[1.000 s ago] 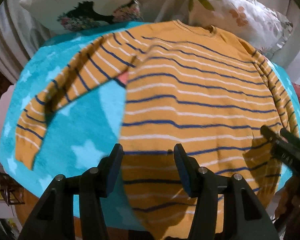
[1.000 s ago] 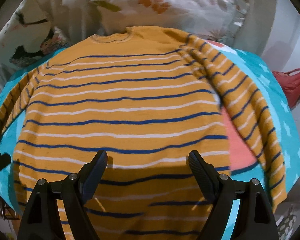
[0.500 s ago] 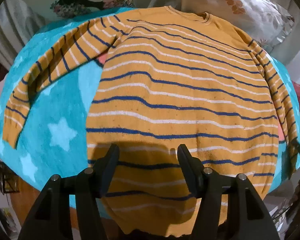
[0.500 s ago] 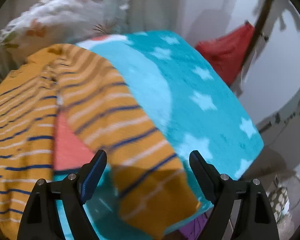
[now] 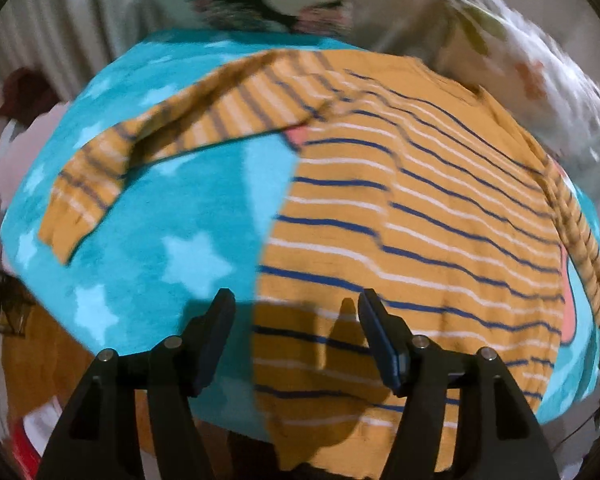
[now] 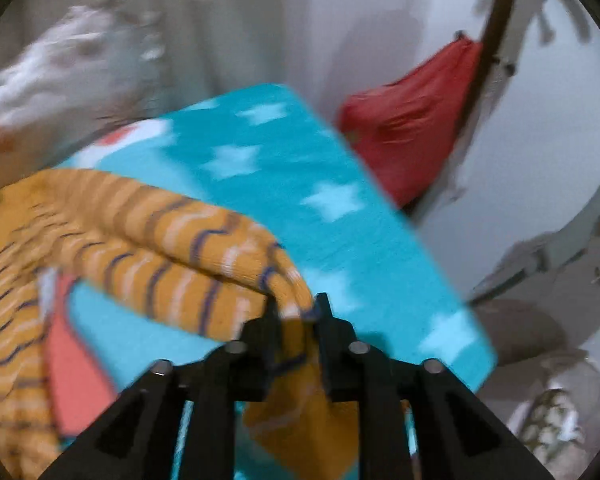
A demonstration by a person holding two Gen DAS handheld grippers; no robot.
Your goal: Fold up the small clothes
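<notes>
Mustard-orange knit sweater with thin navy and white stripes (image 5: 420, 216) lies spread flat, front up, on a turquoise fleece blanket printed with pale stars (image 5: 172, 216), its hem toward the camera and its neckline at the far side. Seen from the left wrist, the sweater's sleeve on that side (image 5: 172, 144) stretches out across the blanket away from the body, cuff lying flat near the blanket's edge. The left gripper (image 5: 296, 308) hovers above the sweater's near hem with its two black fingers spread wide, nothing between them; whether the tips touch the fabric cannot be told. Its shadow falls on the hem just ahead of the fingers. From the right wrist, the right gripper (image 6: 296, 308) has its black fingers drawn close together, pinching the cuff end of the other striped sleeve (image 6: 172, 240), which rises off the blanket in a loose arch from the sweater's shoulder to the fingertips, with more orange fabric hanging below the grip. A coral-pink patch of the blanket (image 6: 76, 352) shows beneath the raised sleeve. Beyond the blanket's far edge lie white floral-print pillows (image 5: 540, 80), blurred in both views, and a red cloth bag (image 6: 412, 128) hangs beside a dark pole against the pale wall to the right.
</notes>
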